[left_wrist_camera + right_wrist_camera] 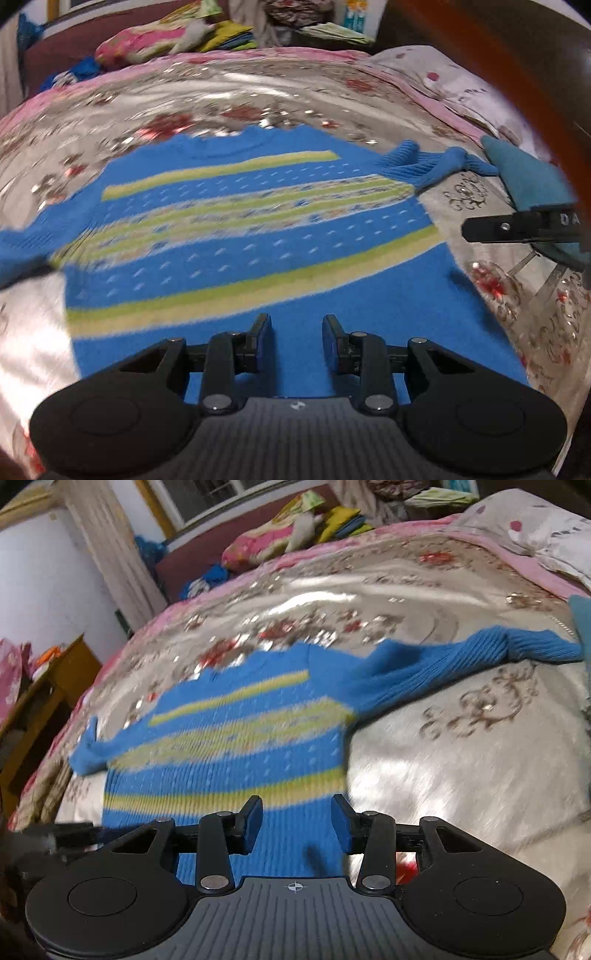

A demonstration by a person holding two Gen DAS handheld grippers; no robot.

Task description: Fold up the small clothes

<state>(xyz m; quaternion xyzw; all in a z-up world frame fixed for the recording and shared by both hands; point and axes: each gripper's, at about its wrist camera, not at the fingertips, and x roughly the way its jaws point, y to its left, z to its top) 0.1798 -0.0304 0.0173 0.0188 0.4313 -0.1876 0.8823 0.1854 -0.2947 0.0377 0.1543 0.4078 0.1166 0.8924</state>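
A small blue knitted sweater [258, 236] with yellow-green stripes lies flat, front up, on the bed. One sleeve [424, 162] stretches out to the right and the other [18, 247] runs off to the left. My left gripper [297, 321] hovers over the plain blue hem, open, with nothing between its pads. In the right wrist view the same sweater [240, 746] lies ahead, its long sleeve [461, 657] reaching right. My right gripper [295, 801] is open over the hem's right corner, holding nothing. Both views are blurred.
The bed has a shiny silver floral cover [498, 295] with a pink border. A teal cloth [528, 177] lies at the sleeve's end. Folded clothes [280, 531] are piled at the back, a pillow [535, 528] is at the far right, and a wooden cabinet [48, 690] stands left of the bed.
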